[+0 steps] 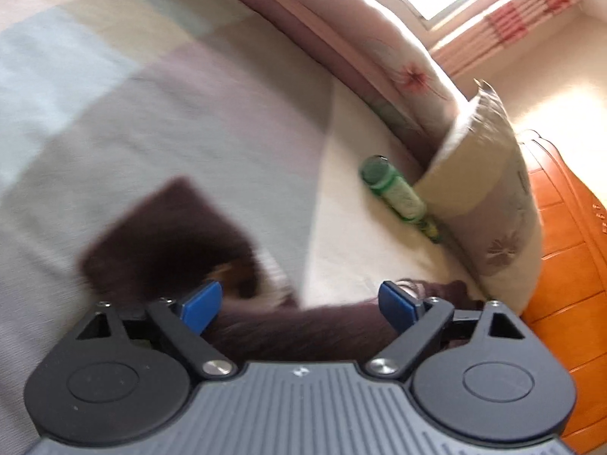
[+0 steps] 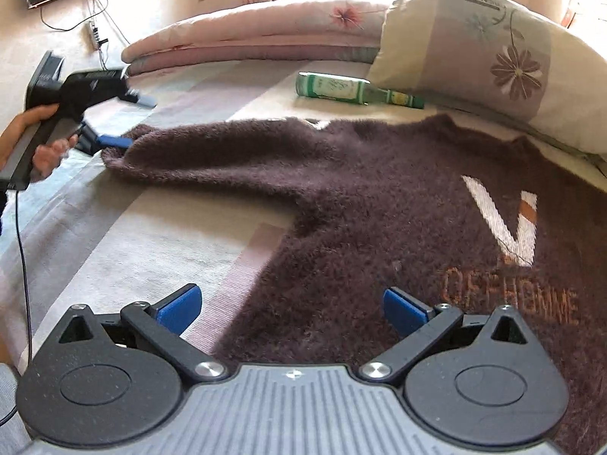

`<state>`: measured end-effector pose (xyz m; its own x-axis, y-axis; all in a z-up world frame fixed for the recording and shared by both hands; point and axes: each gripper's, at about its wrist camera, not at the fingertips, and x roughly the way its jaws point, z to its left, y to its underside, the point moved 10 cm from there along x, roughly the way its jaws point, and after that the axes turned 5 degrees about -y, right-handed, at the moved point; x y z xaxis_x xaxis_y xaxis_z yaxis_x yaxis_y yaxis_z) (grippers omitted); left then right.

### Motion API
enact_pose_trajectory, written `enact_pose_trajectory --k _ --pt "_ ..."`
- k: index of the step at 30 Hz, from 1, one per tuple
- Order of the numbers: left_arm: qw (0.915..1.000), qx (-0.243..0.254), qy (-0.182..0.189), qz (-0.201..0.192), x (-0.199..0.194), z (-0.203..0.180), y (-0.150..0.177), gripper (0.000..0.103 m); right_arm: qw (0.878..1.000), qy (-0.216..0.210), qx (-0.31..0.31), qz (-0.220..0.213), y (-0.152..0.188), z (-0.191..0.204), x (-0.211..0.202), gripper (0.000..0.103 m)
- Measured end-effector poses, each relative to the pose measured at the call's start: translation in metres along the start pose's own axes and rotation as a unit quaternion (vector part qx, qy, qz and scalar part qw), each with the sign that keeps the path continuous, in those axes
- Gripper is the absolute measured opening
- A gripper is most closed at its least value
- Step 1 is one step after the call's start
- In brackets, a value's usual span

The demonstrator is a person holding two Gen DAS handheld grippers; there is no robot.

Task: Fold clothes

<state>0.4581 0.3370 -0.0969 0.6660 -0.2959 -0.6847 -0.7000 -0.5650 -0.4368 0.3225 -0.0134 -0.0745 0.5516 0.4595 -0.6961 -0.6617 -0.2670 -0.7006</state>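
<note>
A fuzzy dark brown sweater (image 2: 379, 197) with a white "V" and orange lettering lies spread flat on the bed, one sleeve (image 2: 212, 144) stretched out to the left. My right gripper (image 2: 292, 308) hovers open over the sweater's lower edge, nothing between its blue pads. A hand holds my left gripper (image 2: 131, 121) at the sleeve's cuff, its fingers spread apart above and below the cuff end. In the blurred left wrist view, the left gripper (image 1: 299, 305) is open with the brown sleeve (image 1: 170, 242) lying under and between its fingers.
A green bottle (image 2: 341, 89) lies on the bedsheet (image 2: 114, 235) beside a flowered pillow (image 2: 493, 57). A folded pink quilt (image 2: 246, 38) sits along the far side. An orange wooden cabinet (image 1: 561, 265) stands by the bed. A cable (image 2: 22, 265) trails at left.
</note>
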Motion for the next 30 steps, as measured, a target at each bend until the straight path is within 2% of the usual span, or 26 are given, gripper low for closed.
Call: enact_pose_trajectory --k 3,4,6,9,11,15,17,23,24,27,30 --pt "0.9987 -0.010 -0.005 0.050 0.043 -0.004 -0.002 0.092 1.000 0.009 0.001 0.004 0.002 -0.005 0.000 0.103" --pt "0.9985 -0.014 -0.010 0.052 0.052 -0.002 -0.005 0.095 1.000 0.012 0.002 0.006 0.003 -0.006 0.000 0.103" --pt "0.9992 -0.026 -0.024 0.020 0.054 0.003 -0.019 0.093 1.000 0.017 0.002 0.008 0.004 -0.010 0.000 0.103" --pt "0.9967 -0.044 -0.065 -0.018 0.049 0.020 -0.032 0.087 1.000 0.026 0.003 0.007 0.004 -0.017 -0.002 0.103" --pt "0.9942 -0.035 -0.096 -0.034 0.043 0.033 -0.035 0.082 1.000 0.029 0.005 0.005 0.004 -0.020 -0.005 0.103" --pt "0.9929 -0.038 -0.107 -0.037 0.024 0.048 -0.034 0.083 1.000 0.026 0.007 0.005 0.007 -0.021 -0.009 0.103" --pt "0.9877 -0.008 -0.151 -0.037 0.015 0.054 -0.032 0.083 1.000 0.026 0.008 0.006 0.009 -0.021 -0.011 0.103" --pt "0.9804 0.043 -0.192 -0.017 -0.002 0.056 -0.020 0.086 1.000 0.024 0.010 0.008 0.013 -0.022 -0.018 0.103" --pt "0.9800 0.055 -0.191 -0.007 -0.004 0.051 -0.015 0.086 1.000 0.024 0.010 0.008 0.014 -0.022 -0.019 0.103" --pt "0.9860 0.072 -0.151 0.005 -0.010 0.031 -0.004 0.086 1.000 0.023 0.012 0.010 0.017 -0.022 -0.020 0.103" --pt "0.9933 0.076 -0.082 0.031 -0.003 0.001 0.005 0.090 0.999 0.025 0.012 0.017 0.020 -0.019 -0.015 0.103"
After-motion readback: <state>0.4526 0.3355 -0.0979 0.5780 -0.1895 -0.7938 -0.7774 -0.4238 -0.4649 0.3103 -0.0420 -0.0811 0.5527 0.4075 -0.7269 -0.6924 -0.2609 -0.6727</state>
